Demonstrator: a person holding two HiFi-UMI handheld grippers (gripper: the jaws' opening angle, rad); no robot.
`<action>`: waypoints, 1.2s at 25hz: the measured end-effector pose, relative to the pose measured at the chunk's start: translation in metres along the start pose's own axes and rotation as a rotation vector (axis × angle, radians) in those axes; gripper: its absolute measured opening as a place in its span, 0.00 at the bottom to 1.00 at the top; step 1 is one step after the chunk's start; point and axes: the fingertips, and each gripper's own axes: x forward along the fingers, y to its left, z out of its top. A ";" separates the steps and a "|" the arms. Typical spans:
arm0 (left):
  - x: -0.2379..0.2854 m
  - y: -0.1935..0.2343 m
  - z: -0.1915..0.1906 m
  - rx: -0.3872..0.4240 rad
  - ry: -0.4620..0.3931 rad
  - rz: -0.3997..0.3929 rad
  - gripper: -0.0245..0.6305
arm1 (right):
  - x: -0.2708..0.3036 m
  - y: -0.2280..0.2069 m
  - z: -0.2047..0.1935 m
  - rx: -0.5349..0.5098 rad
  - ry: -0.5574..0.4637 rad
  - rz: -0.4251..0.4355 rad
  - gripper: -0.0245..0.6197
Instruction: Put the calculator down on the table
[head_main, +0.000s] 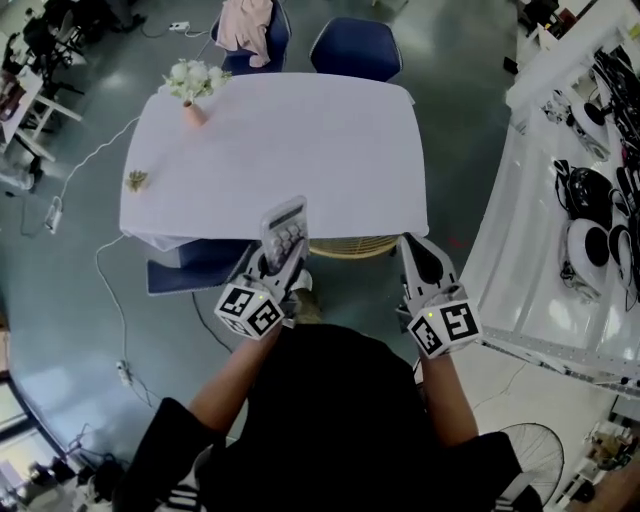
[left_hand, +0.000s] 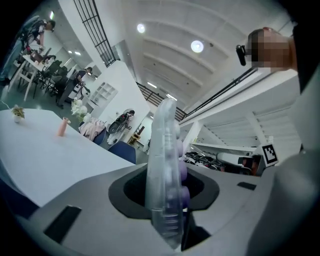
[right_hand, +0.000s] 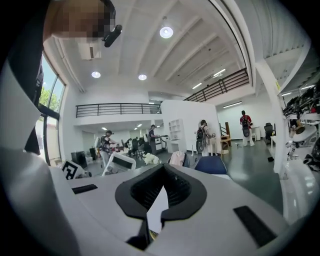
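Calculator (head_main: 284, 225) sits clamped in the left hand-held gripper (head_main: 279, 262) over the six o'clock edge of the surface (head_main: 300, 140), the right hand-held gripper (head_main: 418, 250) closed and empty.

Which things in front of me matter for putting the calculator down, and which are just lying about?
For the job:
calculator, clamped in the left gripper
white table

Just lying about:
flower vase
small plant
blue chairs
pink garment on one chair
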 end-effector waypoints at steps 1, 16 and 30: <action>0.006 0.013 -0.001 -0.020 0.015 0.005 0.23 | 0.015 -0.001 0.001 0.000 0.004 0.001 0.03; 0.110 0.161 -0.121 -0.310 0.298 0.144 0.23 | 0.119 -0.063 -0.049 0.061 0.181 -0.037 0.03; 0.173 0.214 -0.231 -0.370 0.490 0.286 0.24 | 0.152 -0.110 -0.082 0.069 0.307 0.094 0.03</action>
